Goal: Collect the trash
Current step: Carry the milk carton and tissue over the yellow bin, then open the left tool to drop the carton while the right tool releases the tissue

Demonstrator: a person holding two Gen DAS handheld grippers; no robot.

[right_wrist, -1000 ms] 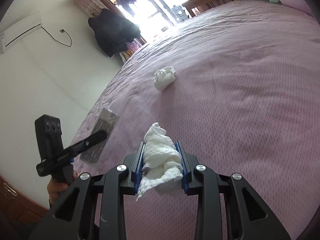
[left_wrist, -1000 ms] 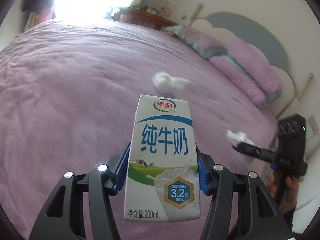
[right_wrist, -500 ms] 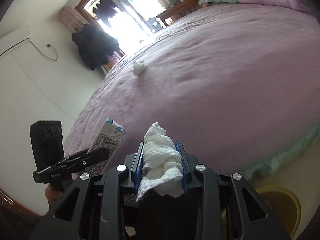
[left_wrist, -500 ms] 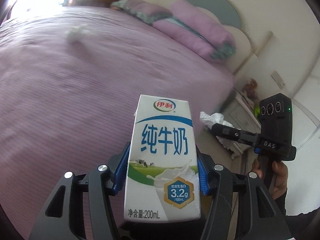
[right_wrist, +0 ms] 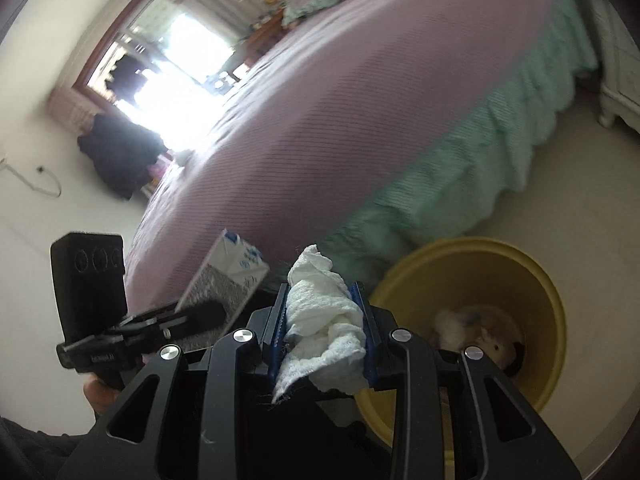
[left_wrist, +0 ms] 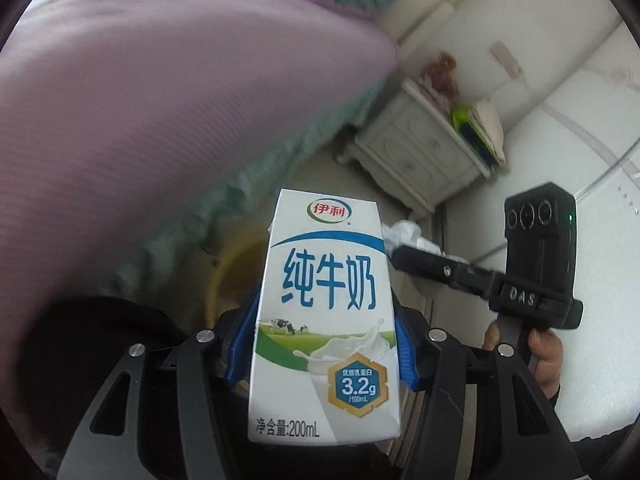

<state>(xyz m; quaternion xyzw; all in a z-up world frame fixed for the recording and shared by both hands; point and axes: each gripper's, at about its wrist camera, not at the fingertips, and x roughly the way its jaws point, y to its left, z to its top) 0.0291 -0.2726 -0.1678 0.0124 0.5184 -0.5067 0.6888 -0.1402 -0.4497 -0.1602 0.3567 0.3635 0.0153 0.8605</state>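
Note:
My left gripper [left_wrist: 322,344] is shut on a white and blue milk carton [left_wrist: 324,312], upright between the blue pads. Its grey side shows in the right wrist view as the milk carton [right_wrist: 224,280], at the left. My right gripper [right_wrist: 324,332] is shut on a crumpled white tissue [right_wrist: 320,320]. That tissue [left_wrist: 404,232] also peeks out beyond the carton in the left wrist view. A yellow trash bin [right_wrist: 540,312] stands on the floor just below and right of my right gripper, with some scraps inside. In the left wrist view the bin [left_wrist: 228,264] is partly hidden behind the carton.
The bed with a purple cover [right_wrist: 360,100] and green frill [right_wrist: 460,176] fills the space beside the bin. A white nightstand [left_wrist: 416,152] with books on it stands by the wall. A hand [left_wrist: 544,356] holds the other gripper's handle.
Both grippers swung away from the bed top and tipped down toward the floor, each keeping its load. The yellow bin has come into view, and the tissue left on the bed has gone out of view.

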